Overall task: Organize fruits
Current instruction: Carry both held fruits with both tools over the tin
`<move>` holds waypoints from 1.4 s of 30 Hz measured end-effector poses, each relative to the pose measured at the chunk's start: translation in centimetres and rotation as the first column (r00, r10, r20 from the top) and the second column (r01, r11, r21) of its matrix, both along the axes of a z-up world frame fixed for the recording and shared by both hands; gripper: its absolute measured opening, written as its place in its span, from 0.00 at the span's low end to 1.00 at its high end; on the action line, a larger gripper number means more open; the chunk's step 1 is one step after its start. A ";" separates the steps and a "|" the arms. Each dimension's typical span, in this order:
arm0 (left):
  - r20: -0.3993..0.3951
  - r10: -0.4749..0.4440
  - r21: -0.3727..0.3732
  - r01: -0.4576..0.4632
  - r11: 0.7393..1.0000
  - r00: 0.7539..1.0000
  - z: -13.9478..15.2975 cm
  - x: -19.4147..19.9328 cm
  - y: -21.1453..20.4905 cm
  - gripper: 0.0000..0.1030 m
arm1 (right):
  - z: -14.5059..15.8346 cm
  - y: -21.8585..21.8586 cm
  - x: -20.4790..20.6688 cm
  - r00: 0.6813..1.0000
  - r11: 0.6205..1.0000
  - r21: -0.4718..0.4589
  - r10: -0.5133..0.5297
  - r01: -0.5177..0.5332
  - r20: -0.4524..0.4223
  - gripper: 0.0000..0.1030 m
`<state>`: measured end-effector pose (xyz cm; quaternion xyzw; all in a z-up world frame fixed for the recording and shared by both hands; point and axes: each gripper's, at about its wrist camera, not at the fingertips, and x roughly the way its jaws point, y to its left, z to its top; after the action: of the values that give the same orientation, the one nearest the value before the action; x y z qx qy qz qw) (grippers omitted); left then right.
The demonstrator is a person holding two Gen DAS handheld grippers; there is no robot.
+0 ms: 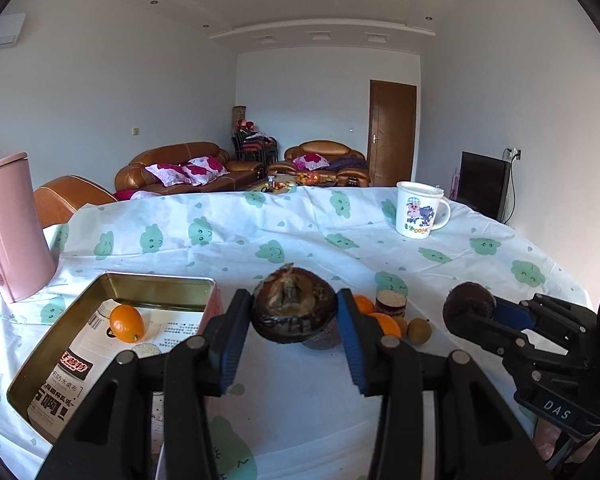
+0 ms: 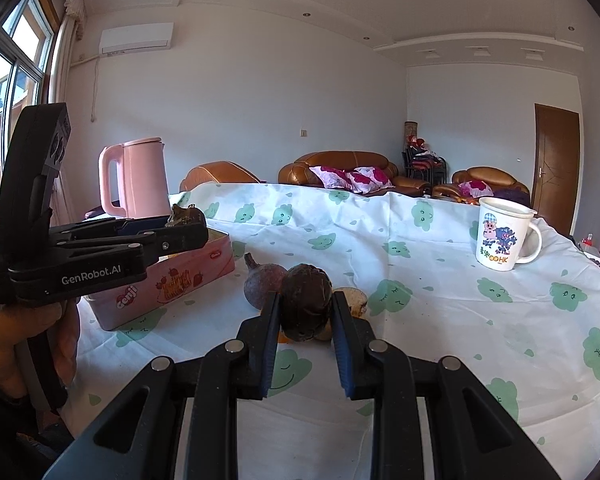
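Two claws each clamp a dark fruit: left claw (image 1: 294, 312) its mangosteen (image 1: 294, 304), right claw (image 2: 306, 314) another (image 2: 306, 306).

Readable markings. Right gripper (image 1: 472, 312), seen at 3 o'clock in the left wrist view: a white "DAS" label on its black body. Left gripper (image 2: 186, 222), at 9 o'clock in the right wrist view: "GenRobot.AI" in white along its side, with small print "Data Acquisition System" at its rear end. Pink tin (image 2: 172, 280), at 9 o'clock of centre: "Genji" in white script on its side wall; a small red oval label near its rim is too small to read. White mug (image 2: 500, 236), at 2 o'clock: cartoon print above the letters "HK". Paper sheet (image 1: 72, 376) lining the tin, at 8 o'clock: bold Chinese print, blurred.
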<state>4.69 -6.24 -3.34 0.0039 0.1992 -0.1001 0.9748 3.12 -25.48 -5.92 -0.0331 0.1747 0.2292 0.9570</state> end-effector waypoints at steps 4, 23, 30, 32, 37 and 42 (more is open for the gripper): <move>0.028 0.009 -0.002 -0.009 1.000 1.000 0.2 -0.5 0.1 0.44 | 0.1 -0.2 -0.2 1.000 1.000 0.010 -0.002 0.002 0.018 0.26; 0.082 0.019 0.005 -0.019 1.000 0.996 0.7 -2.3 0.4 0.44 | 0.5 0.5 -0.2 0.999 0.999 -0.020 -0.046 0.046 0.030 0.26; 0.048 0.102 0.003 -0.102 0.995 0.994 1.3 -2.5 4.5 0.44 | 3.5 3.9 0.9 0.997 0.998 0.000 0.069 -0.069 -0.040 0.26; 0.021 0.136 -0.002 -0.136 0.991 0.991 1.2 -2.2 6.3 0.44 | 4.4 5.7 1.3 0.991 0.992 0.001 0.123 -0.124 -0.059 0.26; -0.032 0.224 -0.036 -0.225 0.974 0.974 0.7 -1.5 11.1 0.44 | 6.0 10.8 2.6 0.968 0.974 0.000 0.227 -0.228 -0.108 0.26; -0.092 0.242 -0.067 -0.249 0.966 0.966 0.0 -0.6 14.4 0.44 | 5.6 15.6 3.9 0.951 0.958 -0.054 0.271 -0.281 -0.149 0.26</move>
<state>4.09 8.19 -3.31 -0.0632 0.2345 0.0136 0.9700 6.98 -9.88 -0.34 -0.0769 0.2436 0.3557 0.8990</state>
